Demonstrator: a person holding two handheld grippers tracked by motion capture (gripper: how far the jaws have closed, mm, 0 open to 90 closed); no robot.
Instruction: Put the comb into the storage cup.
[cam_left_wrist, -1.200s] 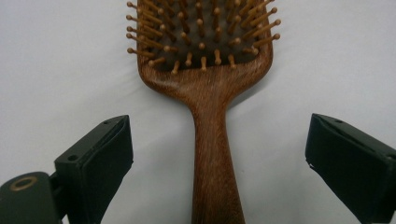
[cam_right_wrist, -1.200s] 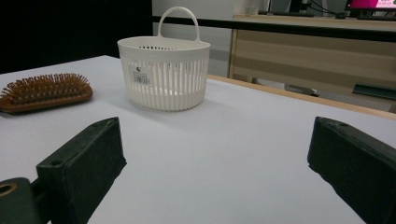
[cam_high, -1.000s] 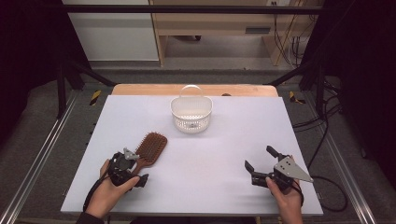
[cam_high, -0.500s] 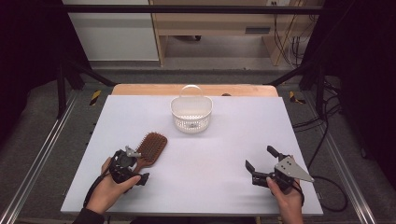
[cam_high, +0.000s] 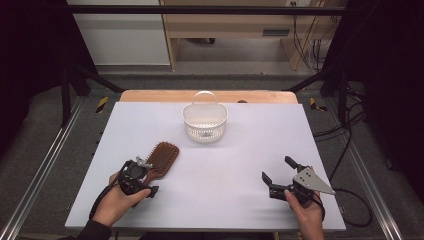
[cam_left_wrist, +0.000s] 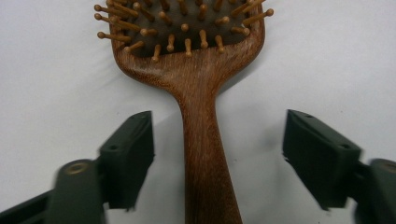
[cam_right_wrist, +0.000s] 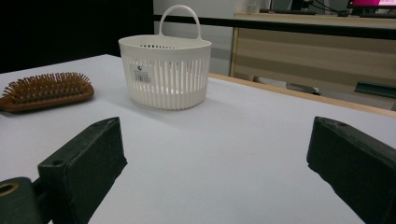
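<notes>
A brown wooden hairbrush (cam_high: 162, 156) lies bristles up on the white table, its handle pointing toward the near left. My left gripper (cam_high: 148, 175) straddles that handle. In the left gripper view the handle of the hairbrush (cam_left_wrist: 201, 79) runs between the two jaws of my left gripper (cam_left_wrist: 217, 140), with a gap on each side; the jaws have just been closing and the pads do not touch the wood. My right gripper (cam_high: 277, 169) rests open at the near right, nothing between the jaws of the right gripper (cam_right_wrist: 215, 154). It faces the hairbrush (cam_right_wrist: 46, 91).
A white slotted basket (cam_high: 205, 122) with a handle stands at the far middle of the table (cam_high: 240, 160); it looks empty from above. The right gripper view shows the basket (cam_right_wrist: 163, 74) ahead. Metal rails run along both table sides; cables trail at the right.
Both hands and the hairbrush stay in place. From above, any narrowing of the left jaws is too small to make out.
</notes>
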